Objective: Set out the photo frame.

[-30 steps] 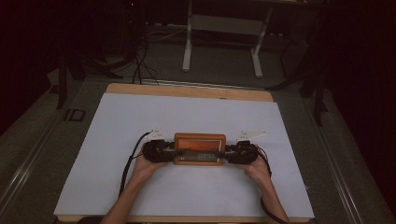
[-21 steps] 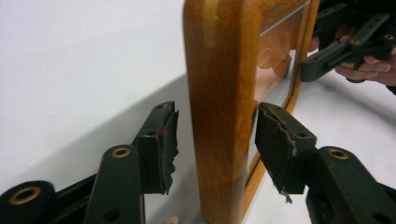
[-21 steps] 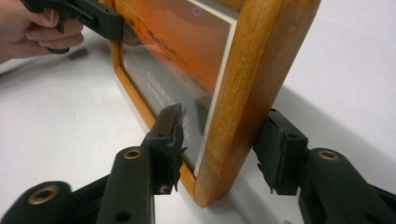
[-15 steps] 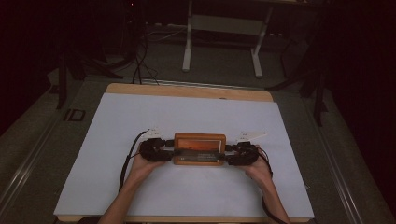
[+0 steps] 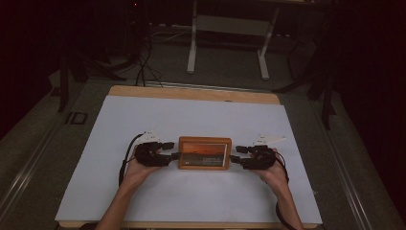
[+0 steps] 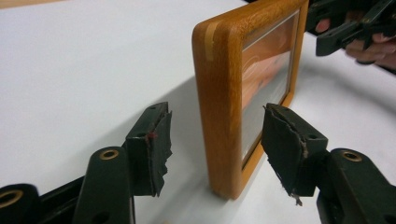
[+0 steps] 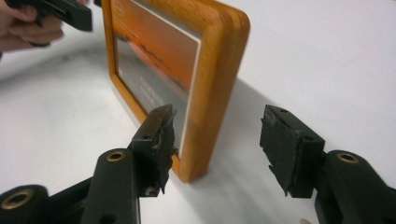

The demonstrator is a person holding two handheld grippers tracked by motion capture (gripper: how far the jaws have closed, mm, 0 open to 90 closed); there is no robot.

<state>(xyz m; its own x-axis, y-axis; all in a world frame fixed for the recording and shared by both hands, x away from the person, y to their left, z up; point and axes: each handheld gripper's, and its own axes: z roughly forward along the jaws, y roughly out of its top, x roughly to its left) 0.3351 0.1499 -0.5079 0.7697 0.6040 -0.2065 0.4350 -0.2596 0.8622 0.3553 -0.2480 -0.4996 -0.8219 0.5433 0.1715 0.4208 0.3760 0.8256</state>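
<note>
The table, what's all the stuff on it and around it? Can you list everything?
Picture frame: one, orange-brown wood with an orange picture behind glass, standing upright near the middle of the table, between the two grippers.
Table: one, light wood edge, under the white sheet.
White sheet: one, covering nearly the whole tabletop.
Metal stand: one, pale grey, on the dark floor beyond the table.
Cables: a few, black, on the floor at the far left.
Left gripper: one, black, jaws open on either side of the frame's left edge, not touching.
Right gripper: one, black, jaws open around the frame's right edge.
Hands: two, each holding a gripper.
</note>
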